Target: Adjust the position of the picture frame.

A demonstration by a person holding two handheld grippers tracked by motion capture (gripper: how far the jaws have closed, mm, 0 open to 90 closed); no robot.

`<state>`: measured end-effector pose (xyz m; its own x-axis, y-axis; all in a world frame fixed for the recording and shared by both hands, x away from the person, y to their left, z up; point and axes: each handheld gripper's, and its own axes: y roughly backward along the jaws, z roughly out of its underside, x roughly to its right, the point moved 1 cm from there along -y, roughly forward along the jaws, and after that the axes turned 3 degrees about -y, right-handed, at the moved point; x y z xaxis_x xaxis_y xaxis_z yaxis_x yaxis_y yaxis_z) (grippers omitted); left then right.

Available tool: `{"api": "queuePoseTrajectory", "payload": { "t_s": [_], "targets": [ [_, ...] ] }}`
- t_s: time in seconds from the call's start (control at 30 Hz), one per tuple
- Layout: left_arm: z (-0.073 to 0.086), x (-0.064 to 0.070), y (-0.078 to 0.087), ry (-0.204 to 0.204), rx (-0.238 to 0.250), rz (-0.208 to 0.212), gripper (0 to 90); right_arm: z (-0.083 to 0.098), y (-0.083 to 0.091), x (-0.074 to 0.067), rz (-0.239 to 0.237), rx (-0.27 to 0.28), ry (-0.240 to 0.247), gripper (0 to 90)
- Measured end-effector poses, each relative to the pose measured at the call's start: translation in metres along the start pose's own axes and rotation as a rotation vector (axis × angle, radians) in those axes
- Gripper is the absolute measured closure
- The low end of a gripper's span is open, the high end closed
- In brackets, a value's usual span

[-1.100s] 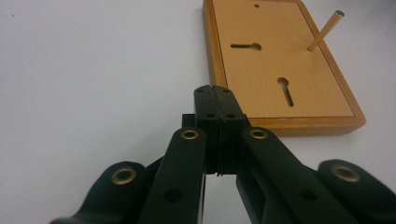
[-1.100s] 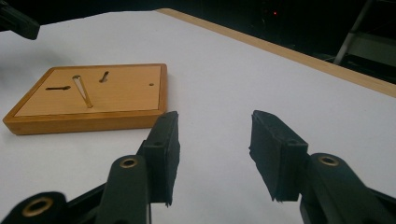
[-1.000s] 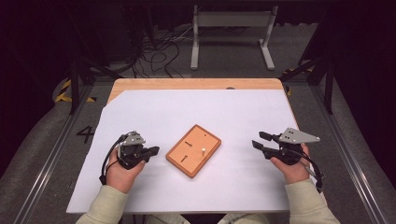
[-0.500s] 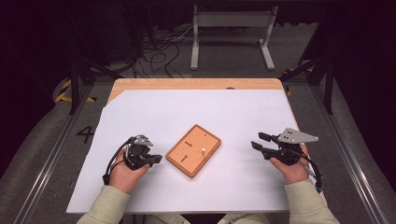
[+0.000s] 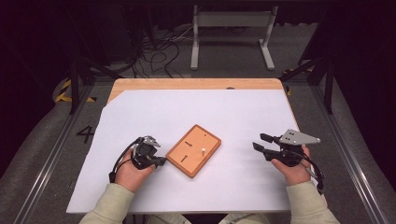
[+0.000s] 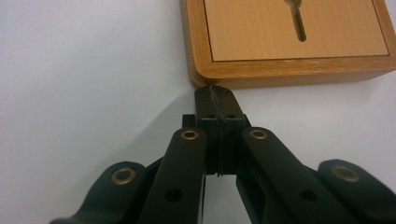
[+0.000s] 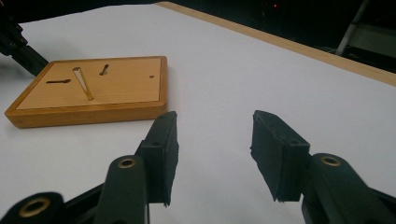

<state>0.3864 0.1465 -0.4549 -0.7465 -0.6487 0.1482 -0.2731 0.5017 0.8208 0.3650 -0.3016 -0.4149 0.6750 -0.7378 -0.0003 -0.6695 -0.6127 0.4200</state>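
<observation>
A flat wooden board (image 5: pixel 194 150) with a raised rim lies in the middle of the white sheet, turned diagonally. Its face has two slots and a small pale peg (image 5: pixel 203 150). My left gripper (image 5: pixel 162 161) is shut with nothing in it; its tips (image 6: pixel 216 95) rest against the board's (image 6: pixel 289 42) near left corner. My right gripper (image 5: pixel 259 141) hovers to the right of the board, apart from it, jaws open and empty. In the right gripper view the board (image 7: pixel 93 91) lies beyond the open fingertips (image 7: pixel 212 154), with the peg (image 7: pixel 84 84) lying across its face.
The white sheet (image 5: pixel 233 116) covers a wooden table whose far edge (image 5: pixel 196 84) shows. Beyond it stand a metal frame (image 5: pixel 231 32) and floor cables (image 5: pixel 154 51). A rail (image 5: pixel 51 154) runs along the left side.
My left hand has moved right and down toward the board, bringing its shut tips to the board's corner. The right hand and the board have kept still.
</observation>
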Motion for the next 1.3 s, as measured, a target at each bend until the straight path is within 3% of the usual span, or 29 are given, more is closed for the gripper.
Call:
{"api": "queuePoseTrajectory", "payload": {
  "t_s": [0.33, 0.67, 0.8, 0.97, 1.07, 1.23, 1.3],
  "targets": [
    [-0.014, -0.006, -0.009, 0.014, 0.03, -0.045, 90.0, 0.001, 0.002, -0.001, 0.004, -0.006, -0.001, 51.2],
    [-0.028, -0.022, -0.021, 0.047, 0.104, -0.123, 90.0, 0.003, 0.003, -0.002, 0.0, -0.021, -0.006, 52.6],
    [-0.025, -0.027, -0.019, 0.058, 0.135, -0.109, 90.0, 0.0, -0.002, -0.004, 0.004, -0.049, 0.004, 59.3],
    [-0.016, -0.025, -0.005, 0.056, 0.199, -0.09, 89.7, -0.013, -0.019, -0.009, -0.035, -0.094, 0.037, 69.2],
    [-0.011, -0.023, 0.006, 0.044, 0.224, -0.089, 88.9, -0.026, -0.038, -0.014, -0.087, -0.119, 0.047, 73.5],
    [-0.005, -0.019, 0.013, 0.032, 0.25, -0.085, 87.5, -0.05, -0.072, -0.021, -0.102, -0.175, 0.063, 81.8],
    [-0.004, -0.019, 0.014, 0.027, 0.253, -0.088, 87.0, -0.054, -0.078, -0.022, -0.106, -0.183, 0.067, 82.6]
  ]
}}
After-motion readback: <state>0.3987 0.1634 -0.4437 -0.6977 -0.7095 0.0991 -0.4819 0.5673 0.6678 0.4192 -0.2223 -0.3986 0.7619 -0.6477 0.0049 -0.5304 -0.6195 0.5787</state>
